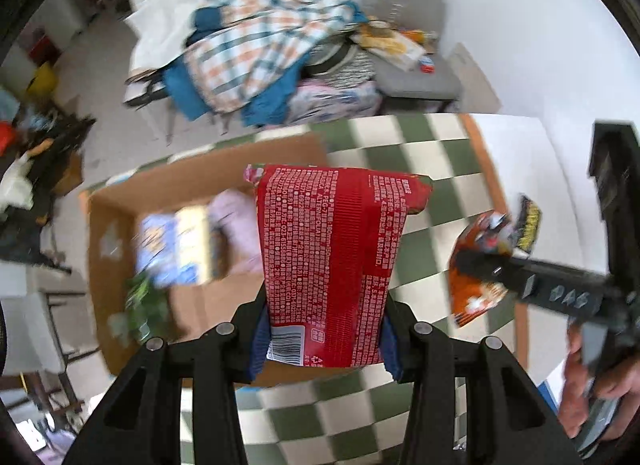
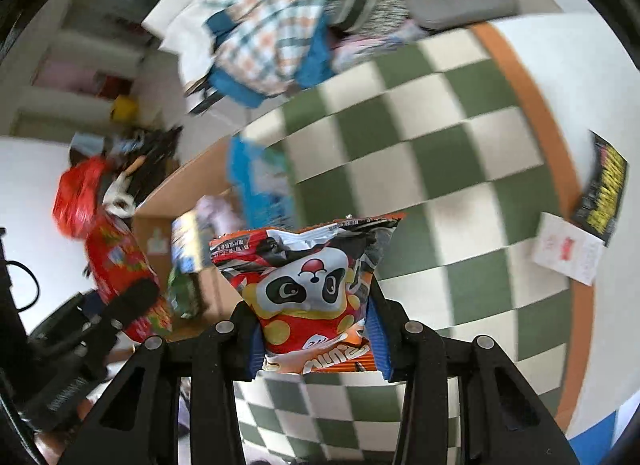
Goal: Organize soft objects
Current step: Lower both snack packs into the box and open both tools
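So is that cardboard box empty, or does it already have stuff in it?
Partly filled. The cardboard box already holds a blue-and-yellow pack, something pink and a green pack.

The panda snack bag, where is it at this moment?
The panda snack bag sits clamped in the right claw, above the checkered tablecloth, right of the cardboard box.

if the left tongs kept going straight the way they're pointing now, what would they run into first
Probably the open cardboard box. The left tongs, shut on the red snack packet, point steeply down over it and the pink and blue items inside. Depth is unclear, so the checkered tablecloth beside it is possible.
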Demonstrator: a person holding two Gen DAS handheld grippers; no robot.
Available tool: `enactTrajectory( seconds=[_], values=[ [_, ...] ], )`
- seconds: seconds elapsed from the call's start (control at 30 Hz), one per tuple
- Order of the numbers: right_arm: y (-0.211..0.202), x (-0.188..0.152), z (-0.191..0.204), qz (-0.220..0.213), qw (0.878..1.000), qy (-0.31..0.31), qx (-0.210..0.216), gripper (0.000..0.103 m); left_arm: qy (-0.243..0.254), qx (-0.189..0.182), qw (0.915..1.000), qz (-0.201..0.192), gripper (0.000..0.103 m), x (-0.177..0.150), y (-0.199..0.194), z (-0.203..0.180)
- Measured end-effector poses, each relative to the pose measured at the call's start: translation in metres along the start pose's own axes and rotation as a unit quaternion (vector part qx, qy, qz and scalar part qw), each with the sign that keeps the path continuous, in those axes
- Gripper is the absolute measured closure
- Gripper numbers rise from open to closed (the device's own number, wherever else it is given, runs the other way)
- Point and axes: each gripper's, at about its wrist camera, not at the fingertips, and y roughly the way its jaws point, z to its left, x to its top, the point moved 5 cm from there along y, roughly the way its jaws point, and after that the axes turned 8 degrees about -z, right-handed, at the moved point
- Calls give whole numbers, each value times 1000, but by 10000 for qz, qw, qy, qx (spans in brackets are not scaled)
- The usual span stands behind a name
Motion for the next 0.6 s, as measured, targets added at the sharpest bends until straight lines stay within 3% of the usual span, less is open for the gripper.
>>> enactTrajectory(
  seconds=[0.13, 0.27, 0.6],
  values=[
    [7, -17, 46, 94, 9991, -405, 41, 59, -322, 166, 9993, 132, 61, -22, 11, 43],
    [30, -21, 88, 220, 9968, -769, -66, 59, -527, 162, 9977, 398, 61, -39, 40, 63],
    [93, 0, 135, 464, 9871, -1386, -659, 59, -910, -117, 9913, 948, 61, -69, 86, 86]
  ],
)
